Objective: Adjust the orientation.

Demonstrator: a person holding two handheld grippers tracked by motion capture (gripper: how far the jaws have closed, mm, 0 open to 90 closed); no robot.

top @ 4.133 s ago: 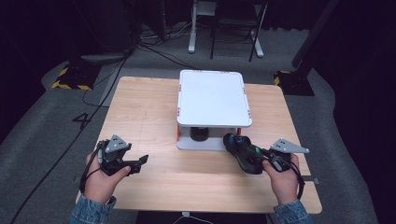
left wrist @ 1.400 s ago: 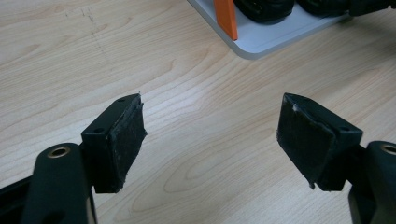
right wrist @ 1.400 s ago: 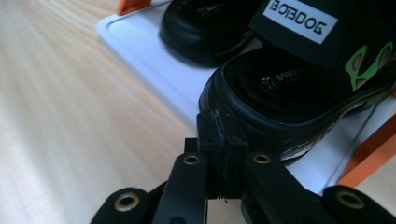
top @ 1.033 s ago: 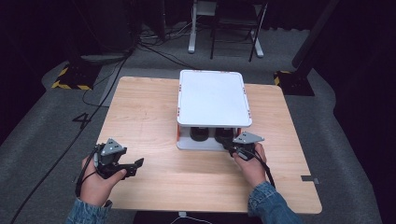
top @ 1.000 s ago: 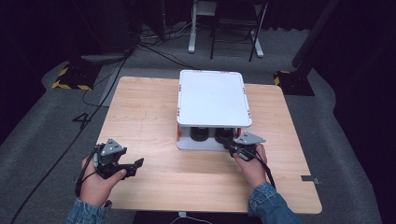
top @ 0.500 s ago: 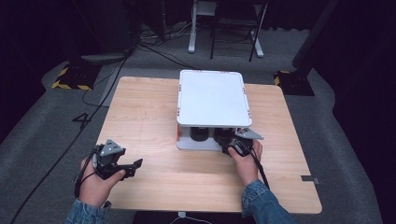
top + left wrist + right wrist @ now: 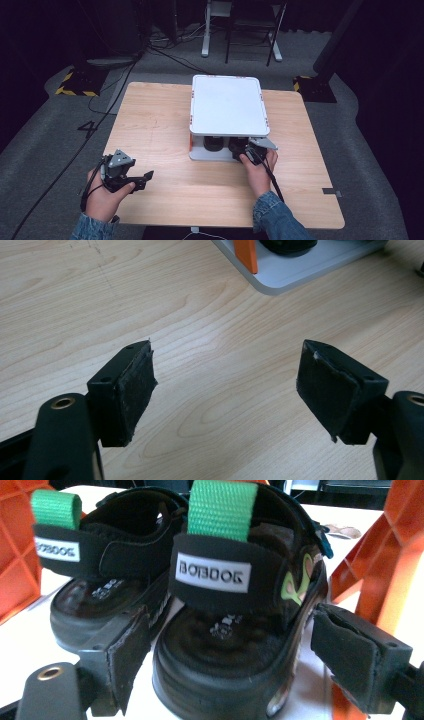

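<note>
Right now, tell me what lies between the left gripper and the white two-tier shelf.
Bare wood-grain tabletop in the left gripper view; left gripper open, shelf beyond.

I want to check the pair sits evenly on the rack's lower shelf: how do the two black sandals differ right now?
The nearer sandal stands between the right gripper's jaws, which have just been opening; the farther sandal sits beside it, outside the jaws. The nearer sandal's heel reaches closer to the shelf's front than the farther sandal's. A yellow-green mark shows on the nearer sandal's side; none is visible on the farther sandal. Both are black, with a green heel loop and a white heel label.
</note>
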